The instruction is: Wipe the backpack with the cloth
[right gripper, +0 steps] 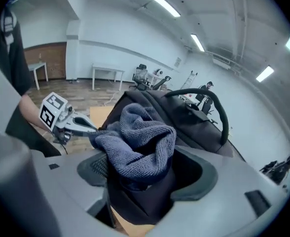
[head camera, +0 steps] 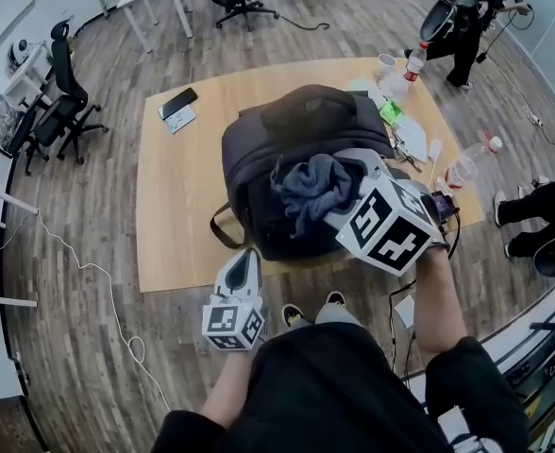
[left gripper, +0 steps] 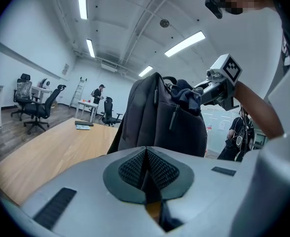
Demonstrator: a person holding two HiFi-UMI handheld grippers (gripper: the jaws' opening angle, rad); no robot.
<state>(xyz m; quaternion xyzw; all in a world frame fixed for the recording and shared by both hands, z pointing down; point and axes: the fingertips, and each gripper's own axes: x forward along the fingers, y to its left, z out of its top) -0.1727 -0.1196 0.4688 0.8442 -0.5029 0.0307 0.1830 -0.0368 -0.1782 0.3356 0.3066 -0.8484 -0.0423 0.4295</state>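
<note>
Readable text: none.
Left cube (head camera: 232, 325): black-and-white marker pattern, no letters.
Right cube (head camera: 392, 226): likewise.
Bottle label (head camera: 412, 68): too small to read.

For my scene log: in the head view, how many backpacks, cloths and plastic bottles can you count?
Backpack: 1
Cloth: 1
Plastic bottles: 2, one upright, one lying
Total: 4

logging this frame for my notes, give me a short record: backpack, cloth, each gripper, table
backpack: dark, standing upright on the table
cloth: blue-grey, bunched on the backpack's top
right gripper: jaws wide apart, cloth between them
left gripper: jaws together, empty, clear of the backpack
table: wooden, with a phone at the far left
</note>
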